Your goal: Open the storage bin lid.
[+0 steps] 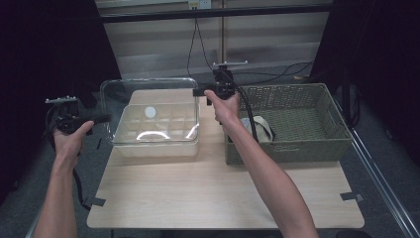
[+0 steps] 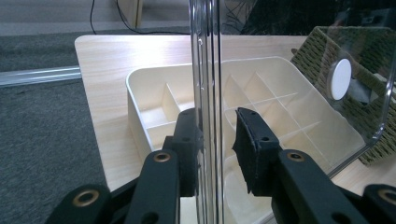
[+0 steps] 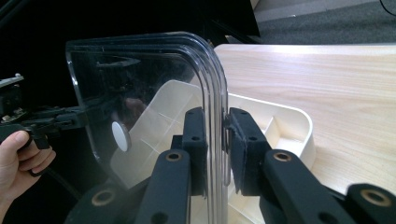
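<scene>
1. Clear lid [image 1: 148, 101] hangs tilted over the cream divider box [image 1: 156, 141], held at opposite short edges, so its long axis runs gripper to gripper across the table.
2. Left gripper [image 2: 212, 144]: the edge sits between the jaws. One pad presses it; a small gap shows at the other, so this reads as a light pinch.
3. Right gripper [image 3: 217, 140]: jaws clamp the rounded corner edge, pads tight on both faces.
4. Neither hand is nearer; the load is shared.
5. Lid: transparent, rounded corners, double rim, white round knob [image 1: 149, 111] at centre.
6. Box sits on the table [image 1: 223, 193] left of the wicker basket [image 1: 302, 121], directly under the lid.
</scene>
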The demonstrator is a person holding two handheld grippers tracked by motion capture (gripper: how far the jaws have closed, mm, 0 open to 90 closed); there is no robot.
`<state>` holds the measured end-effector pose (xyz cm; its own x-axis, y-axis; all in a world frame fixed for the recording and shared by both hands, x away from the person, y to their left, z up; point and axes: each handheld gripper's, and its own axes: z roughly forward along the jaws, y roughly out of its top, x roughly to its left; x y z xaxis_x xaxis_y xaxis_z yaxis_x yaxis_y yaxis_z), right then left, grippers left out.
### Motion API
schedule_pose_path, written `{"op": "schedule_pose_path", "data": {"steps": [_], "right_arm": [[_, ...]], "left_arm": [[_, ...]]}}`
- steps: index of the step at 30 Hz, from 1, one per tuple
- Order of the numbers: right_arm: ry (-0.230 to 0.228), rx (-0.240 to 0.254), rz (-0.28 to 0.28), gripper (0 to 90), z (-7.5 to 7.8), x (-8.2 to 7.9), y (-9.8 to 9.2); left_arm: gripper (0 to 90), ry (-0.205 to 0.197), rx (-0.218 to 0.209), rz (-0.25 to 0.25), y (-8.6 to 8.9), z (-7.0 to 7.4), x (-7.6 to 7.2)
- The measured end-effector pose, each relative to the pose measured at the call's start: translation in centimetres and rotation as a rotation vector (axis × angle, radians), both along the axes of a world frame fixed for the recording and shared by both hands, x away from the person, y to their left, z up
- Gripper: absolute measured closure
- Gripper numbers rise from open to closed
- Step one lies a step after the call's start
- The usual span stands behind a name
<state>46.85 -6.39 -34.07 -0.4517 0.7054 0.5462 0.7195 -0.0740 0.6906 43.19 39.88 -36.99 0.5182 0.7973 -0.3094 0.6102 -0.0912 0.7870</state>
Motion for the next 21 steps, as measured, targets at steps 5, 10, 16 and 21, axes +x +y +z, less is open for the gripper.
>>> {"op": "schedule_pose_path", "data": {"steps": [5, 10, 16, 21], "right_arm": [[-0.007, -0.002, -0.01, 78.3, 0.3, -0.5, -0.1], [-0.002, 0.021, 0.005, 78.4, 0.0, -1.1, 0.0], [-0.011, 0.026, 0.022, 78.3, -0.4, -2.3, 0.2], [0.0, 0.019, 0.025, 78.1, -0.9, -2.8, -0.1]], "left_arm": [[69.9, -0.021, 0.001, -0.014, -0.1, 0.1, -0.8], [70.0, -0.03, 0.001, -0.005, 0.3, 0.0, -1.4], [70.3, -0.029, 0.006, 0.016, 0.5, 0.5, -2.5], [70.6, -0.036, 0.007, 0.005, 0.2, 0.2, -3.2]]}}
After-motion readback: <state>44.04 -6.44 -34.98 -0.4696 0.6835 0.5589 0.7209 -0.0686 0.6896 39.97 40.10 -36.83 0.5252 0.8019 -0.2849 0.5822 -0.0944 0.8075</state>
